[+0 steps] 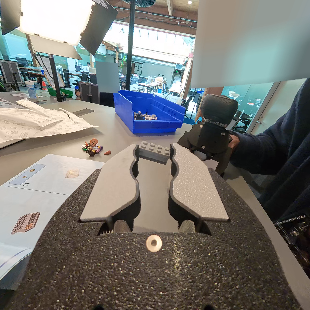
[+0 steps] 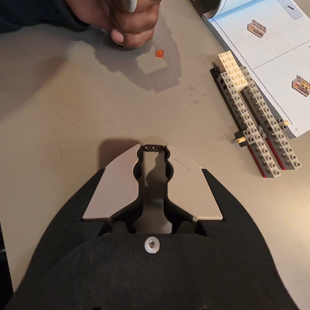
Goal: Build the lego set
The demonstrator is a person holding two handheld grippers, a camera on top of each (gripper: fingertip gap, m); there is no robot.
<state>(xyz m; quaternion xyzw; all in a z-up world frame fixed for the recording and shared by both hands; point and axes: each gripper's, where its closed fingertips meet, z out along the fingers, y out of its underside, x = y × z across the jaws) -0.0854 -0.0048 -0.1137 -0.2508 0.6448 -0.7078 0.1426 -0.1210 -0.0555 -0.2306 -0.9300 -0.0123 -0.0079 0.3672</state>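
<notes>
The left gripper (image 1: 154,151) is clamped on a grey brick assembly (image 1: 155,151), studs up, lifted clear of the grey table (image 1: 109,134). Beyond that brick stands a blue bin (image 1: 147,112) with small pieces inside; off to the brick's left lies a little heap of colourful bits (image 1: 92,147). The right gripper (image 2: 153,148) has its fingertips closed on a short black three-hole beam (image 2: 153,148), low over the table. A long grey beam assembly (image 2: 255,117) lies well apart from that black piece, beside an open instruction booklet (image 2: 275,55).

Left gripper (image 1: 154,153) clamping grey brick (image 1: 155,151) — blue bin (image 1: 147,112) beyond, grey table (image 1: 109,132)
</notes>
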